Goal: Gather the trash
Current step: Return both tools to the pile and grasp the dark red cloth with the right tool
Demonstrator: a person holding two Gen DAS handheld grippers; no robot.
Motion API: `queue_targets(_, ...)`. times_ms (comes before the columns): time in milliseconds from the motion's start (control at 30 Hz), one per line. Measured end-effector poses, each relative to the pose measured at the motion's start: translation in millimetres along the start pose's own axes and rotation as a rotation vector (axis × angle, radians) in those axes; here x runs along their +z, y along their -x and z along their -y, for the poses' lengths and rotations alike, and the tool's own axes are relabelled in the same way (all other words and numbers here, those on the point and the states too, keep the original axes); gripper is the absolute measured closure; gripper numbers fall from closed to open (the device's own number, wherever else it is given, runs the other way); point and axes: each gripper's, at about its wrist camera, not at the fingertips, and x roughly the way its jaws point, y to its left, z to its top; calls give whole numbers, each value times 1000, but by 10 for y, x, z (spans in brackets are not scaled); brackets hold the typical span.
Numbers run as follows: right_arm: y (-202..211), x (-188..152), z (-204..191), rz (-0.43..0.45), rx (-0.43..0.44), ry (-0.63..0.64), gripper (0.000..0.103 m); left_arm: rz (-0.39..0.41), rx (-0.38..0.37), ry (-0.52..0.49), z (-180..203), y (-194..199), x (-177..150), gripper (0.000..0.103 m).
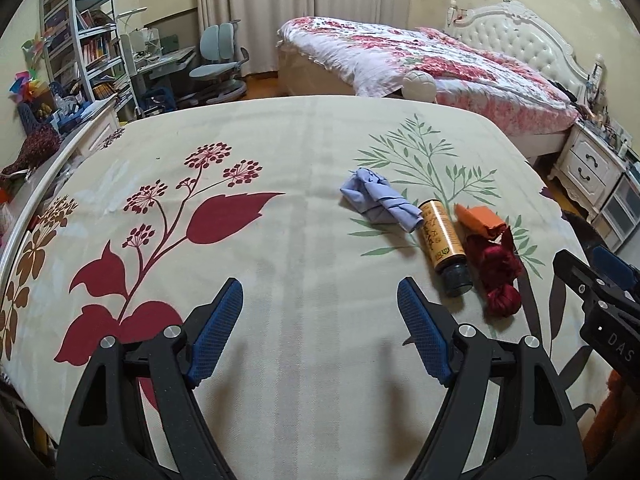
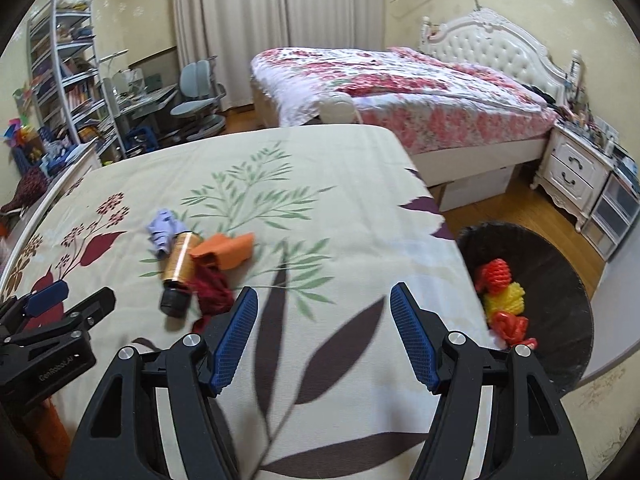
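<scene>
Partway: three yarn balls [image 2: 502,300] in bin [image 2: 560,280]; cloth [image 1: 378,200], bottle [image 1: 442,248], orange wrapper [image 1: 478,220], red yarn [image 1: 498,276] remain on counter [image 1: 280,152]. Left gripper [image 1: 320,332] and right gripper [image 2: 324,336] jaws wide apart, empty.

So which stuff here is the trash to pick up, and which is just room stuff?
For the job:
purple crumpled paper
gold bottle
orange wrapper
dark red wad
black bin, with red and yellow balls inside

Just lying about:
pink flowery bed
desk chair
bookshelf
</scene>
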Motion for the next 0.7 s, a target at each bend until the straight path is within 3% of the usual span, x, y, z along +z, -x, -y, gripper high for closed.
queue_targets(400,-234,-13,-429,-59,68,87,36,-19,13,33,-193,-63,-55,25)
queue_targets(700,-315,-95,-481,-114,98,107,69,-35,0,35,-171,-99,-88,25)
